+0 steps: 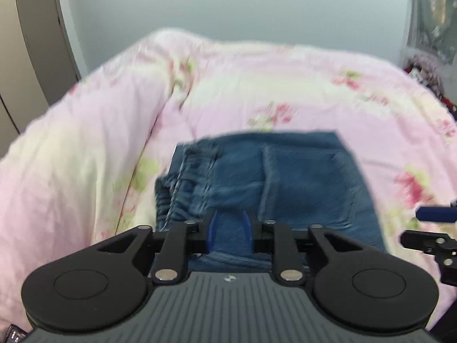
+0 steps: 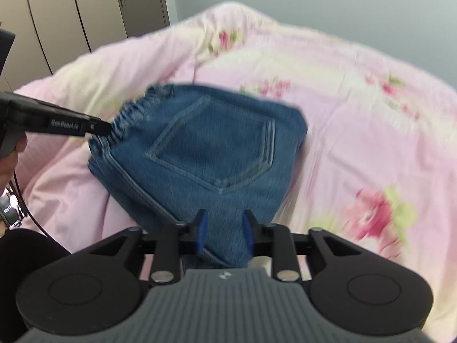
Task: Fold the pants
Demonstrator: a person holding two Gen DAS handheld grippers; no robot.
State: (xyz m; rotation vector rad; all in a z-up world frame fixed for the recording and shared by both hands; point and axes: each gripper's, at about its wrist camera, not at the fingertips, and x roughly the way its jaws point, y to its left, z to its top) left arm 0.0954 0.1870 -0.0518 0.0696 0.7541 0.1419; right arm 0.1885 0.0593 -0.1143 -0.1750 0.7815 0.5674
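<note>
Blue denim pants (image 1: 274, 183) lie folded into a compact stack on a pink floral bedspread (image 1: 257, 91); the right wrist view shows the back pocket on top (image 2: 217, 148) and the elastic waistband at the left. My left gripper (image 1: 230, 228) has its blue-padded jaws apart, over the near edge of the pants. In the right wrist view its fingers (image 2: 94, 127) touch the waistband. My right gripper (image 2: 224, 234) is open, jaws apart over the near corner of the stack. It also shows at the right edge of the left wrist view (image 1: 428, 228).
The bedspread (image 2: 357, 114) is rumpled into a ridge at the left. Wardrobe doors (image 2: 71, 14) stand at the back left and a grey wall behind the bed. Dark clutter (image 1: 425, 74) sits at the far right.
</note>
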